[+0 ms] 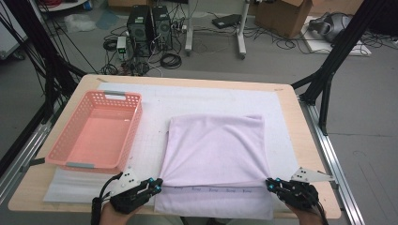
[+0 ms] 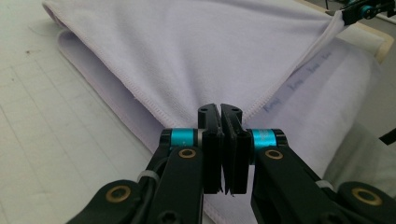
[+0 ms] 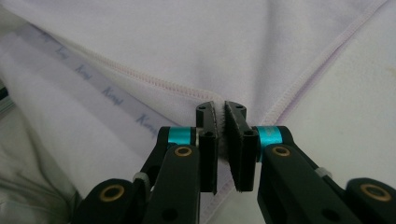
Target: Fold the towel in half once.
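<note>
A pale lilac cloth (image 1: 216, 145) lies folded on the white mat (image 1: 155, 108), its upper layer drawn toward the table's near edge. A strip with printed lettering (image 1: 213, 190) shows on the lower layer. My left gripper (image 1: 159, 183) is shut on the near left corner of the upper layer, and the cloth (image 2: 196, 51) spreads away from its jaws. My right gripper (image 1: 268, 184) is shut on the near right corner. The hem (image 3: 154, 84) runs into its jaws, with fabric pinched between them. In the left gripper view the right gripper (image 2: 348, 14) shows far off, holding its corner.
A salmon plastic basket (image 1: 136, 117) stands empty on the left of the mat. The wooden table edge (image 1: 307, 140) runs close along the cloth's right side. Beyond the table are computer towers (image 1: 148, 23), cables and cardboard boxes on the floor.
</note>
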Available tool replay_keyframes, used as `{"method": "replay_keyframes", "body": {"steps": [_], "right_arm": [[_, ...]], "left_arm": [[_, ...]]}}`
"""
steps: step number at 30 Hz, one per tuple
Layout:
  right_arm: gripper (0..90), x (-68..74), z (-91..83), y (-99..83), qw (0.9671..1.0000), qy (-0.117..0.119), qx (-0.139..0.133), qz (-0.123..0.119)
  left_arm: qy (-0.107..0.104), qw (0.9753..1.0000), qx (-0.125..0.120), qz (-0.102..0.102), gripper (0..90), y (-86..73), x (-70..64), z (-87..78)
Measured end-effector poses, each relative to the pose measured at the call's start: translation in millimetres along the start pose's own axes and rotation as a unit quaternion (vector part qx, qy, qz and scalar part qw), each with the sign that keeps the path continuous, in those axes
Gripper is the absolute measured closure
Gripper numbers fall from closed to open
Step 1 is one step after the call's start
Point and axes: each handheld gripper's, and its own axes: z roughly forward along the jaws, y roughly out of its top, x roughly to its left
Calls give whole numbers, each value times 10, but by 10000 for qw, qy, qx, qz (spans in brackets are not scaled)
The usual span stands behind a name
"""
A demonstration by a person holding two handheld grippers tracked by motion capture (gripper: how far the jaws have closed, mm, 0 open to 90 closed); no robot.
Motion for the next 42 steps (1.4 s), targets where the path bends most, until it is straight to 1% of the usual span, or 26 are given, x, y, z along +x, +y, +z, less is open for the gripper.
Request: {"method": "replay_keyframes", "body": {"steps": [3,4,5,6,8,10,12,13,15,16,17,19,21,22,24,26,28,29,30,31,32,34,35,36,38,42], "right_arm": [[835,47,-40,-29,9999,44,126,-56],[833,60,-53,-42,9998,83,167,-44],[820,61,-58,-48,9998,79,148,-53],[766,57,-67,-49,9998,107,135,-25],[623,31,-84,-30,9998,105,-85,133],[579,-11,-135,23,9977,259,-506,372],[536,-50,-140,99,9951,214,-828,487],[533,-63,-117,136,9946,133,-902,501],[532,-86,-19,191,9960,-118,-763,444],[531,-108,88,226,9968,-355,-608,380],[528,-121,155,249,9970,-462,-506,357],[523,-161,332,322,9968,-682,-330,263],[509,-211,509,429,9956,-900,-203,183],[509,-241,582,474,9950,-980,-154,144],[511,-285,702,540,9946,-1020,-75,148],[526,-321,823,592,9937,-1114,46,123],[604,-355,917,619,9932,-1154,144,99],[672,-363,969,622,9927,-1171,301,50],[708,-363,994,618,9925,-1170,356,20],[788,-361,996,618,9930,-1141,313,-27],[834,-356,997,621,9931,-1130,317,-32],[857,-338,988,625,9930,-1138,324,-66],[860,-330,971,623,9932,-1125,301,-66],[861,-323,954,622,9935,-1104,263,-58],[860,-302,887,613,9944,-1049,134,-44],[859,-234,752,587,9955,-929,38,-151]], "left_arm": [[-59,10000,-26,-2,859,-10,-32,-30],[-76,9999,-47,-46,822,-7,-24,-28],[-77,9998,-77,-143,750,4,-1,-21],[-49,9995,-97,-291,633,26,50,-6],[19,9987,-190,-478,499,68,136,5],[129,9977,-304,-587,424,126,227,24],[233,9976,-294,-584,431,194,324,111],[249,9978,-265,-559,439,226,363,168],[260,9981,-176,-527,451,293,433,308],[249,9982,-145,-526,459,318,460,365],[247,9983,-106,-525,461,353,493,447],[248,9982,-16,-545,459,428,551,614],[275,9982,175,-507,450,503,591,807],[263,9983,229,-473,447,522,593,865],[249,9982,376,-395,436,561,587,1037],[311,9978,471,-358,433,561,584,1154],[340,9970,622,-297,432,552,583,1238],[349,9967,679,-281,442,545,580,1262],[387,9960,794,-151,478,531,567,1293],[493,9957,781,15,532,522,544,1299],[617,9950,762,172,607,515,512,1302],[578,9951,770,211,813,528,484,1296],[613,9948,776,254,860,532,465,1293],[616,9950,741,274,865,537,448,1277],[538,9974,463,149,867,552,416,1192],[363,9989,213,224,866,556,320,971]]}}
